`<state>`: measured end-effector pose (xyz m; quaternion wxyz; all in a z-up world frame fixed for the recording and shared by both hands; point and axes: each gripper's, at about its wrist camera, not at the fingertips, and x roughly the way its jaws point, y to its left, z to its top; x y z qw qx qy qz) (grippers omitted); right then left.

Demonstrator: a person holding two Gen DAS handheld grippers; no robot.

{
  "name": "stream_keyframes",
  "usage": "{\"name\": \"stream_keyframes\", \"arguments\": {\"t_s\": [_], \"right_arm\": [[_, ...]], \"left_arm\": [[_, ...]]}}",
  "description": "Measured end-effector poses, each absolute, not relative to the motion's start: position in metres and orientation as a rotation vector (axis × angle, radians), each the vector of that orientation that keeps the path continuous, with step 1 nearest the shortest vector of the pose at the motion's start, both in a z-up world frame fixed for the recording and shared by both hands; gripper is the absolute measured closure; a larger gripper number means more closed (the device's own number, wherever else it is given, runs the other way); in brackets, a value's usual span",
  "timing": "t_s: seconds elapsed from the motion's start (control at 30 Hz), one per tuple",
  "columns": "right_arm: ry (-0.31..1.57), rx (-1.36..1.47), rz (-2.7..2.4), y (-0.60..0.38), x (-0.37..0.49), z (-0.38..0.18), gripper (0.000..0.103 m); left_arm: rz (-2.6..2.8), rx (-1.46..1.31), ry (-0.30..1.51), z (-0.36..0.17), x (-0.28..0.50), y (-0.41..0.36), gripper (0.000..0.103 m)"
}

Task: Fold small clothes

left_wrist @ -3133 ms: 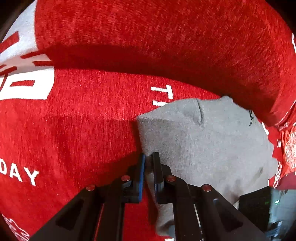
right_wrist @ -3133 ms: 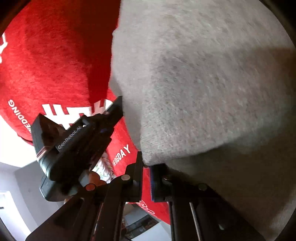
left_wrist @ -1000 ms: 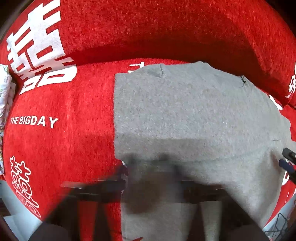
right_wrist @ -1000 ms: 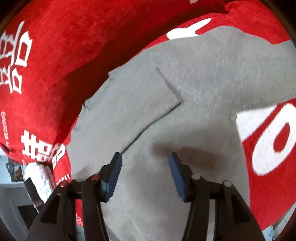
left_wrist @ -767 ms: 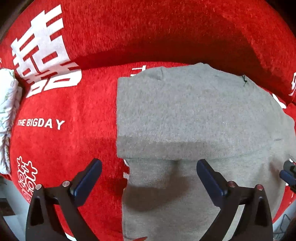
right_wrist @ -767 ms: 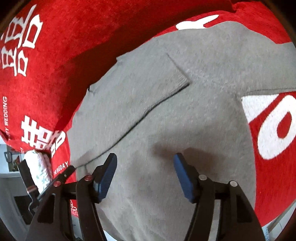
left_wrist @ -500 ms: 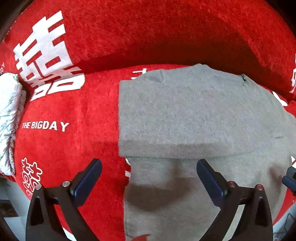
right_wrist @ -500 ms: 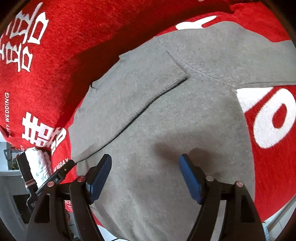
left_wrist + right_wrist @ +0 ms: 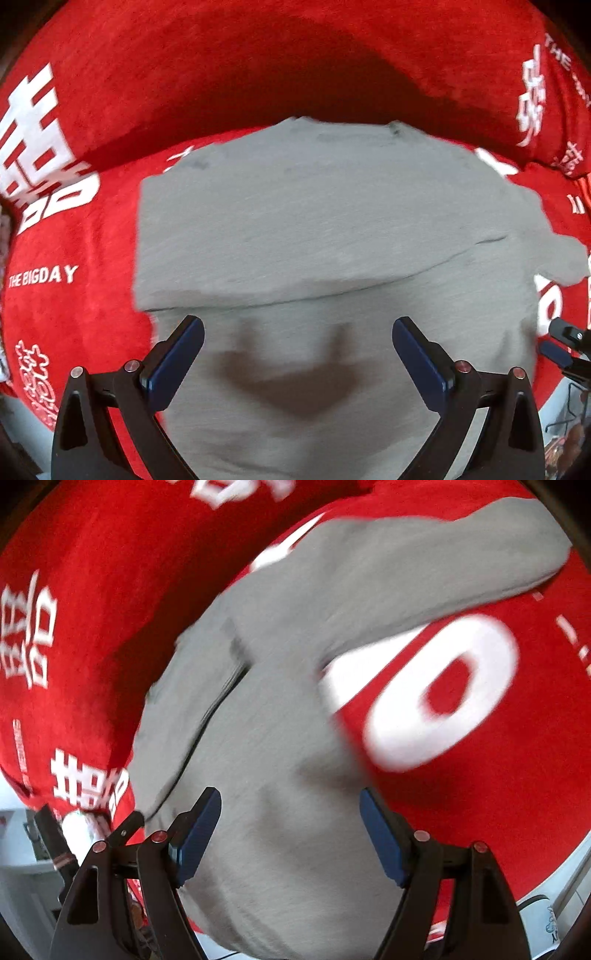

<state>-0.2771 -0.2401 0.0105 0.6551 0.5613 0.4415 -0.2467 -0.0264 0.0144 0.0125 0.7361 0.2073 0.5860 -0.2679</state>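
Observation:
A grey knitted garment [image 9: 314, 221] lies flat on the red sofa cover [image 9: 92, 295], one part folded over its upper half with the fold's edge running across the middle. My left gripper [image 9: 297, 332] hovers over the lower grey part, jaws wide open and nothing between them. In the right wrist view the same garment [image 9: 266, 738] stretches away, with a sleeve [image 9: 424, 565] lying out to the upper right. My right gripper [image 9: 290, 801] stands open above the grey cloth, holding nothing. Its tip also shows at the left wrist view's right edge.
The red cover carries white characters and lettering [image 9: 40, 275], with a large white ring [image 9: 439, 694] beside the garment. The sofa back [image 9: 258, 55] rises behind. A white patterned cloth [image 9: 79, 827] lies at the seat's left end. The seat's front edge is close below.
Both grippers, earlier shut on the grey cloth, have let go and opened wide. Both have since slid sideways over the garment, and the outstretched sleeve has come into the right view.

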Motion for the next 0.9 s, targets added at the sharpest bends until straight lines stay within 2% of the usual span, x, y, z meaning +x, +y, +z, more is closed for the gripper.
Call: {"name": "stream_keyframes", "arguments": {"t_s": [0.2, 0.5, 0.63, 0.9], "right_arm": [[0.898, 1.355, -0.696, -0.324, -0.339, 0.004, 0.023], [0.609, 1.639, -0.869, -0.418, -0.44, -0.034, 0.023], [0.532, 1.721, -0.811, -0.433, -0.444, -0.049, 0.023], [0.389, 1.795, -0.767, -0.448, -0.444, -0.064, 0.023]], "left_arm": [[-0.659, 0.441, 1.272, 0.015, -0.057, -0.054, 0.001], [-0.709, 0.502, 1.297, 0.004, -0.098, -0.149, 0.001], [-0.733, 0.538, 1.291, 0.001, -0.113, -0.173, 0.001], [-0.676, 0.555, 1.322, -0.006, -0.111, -0.169, 0.001]]}}
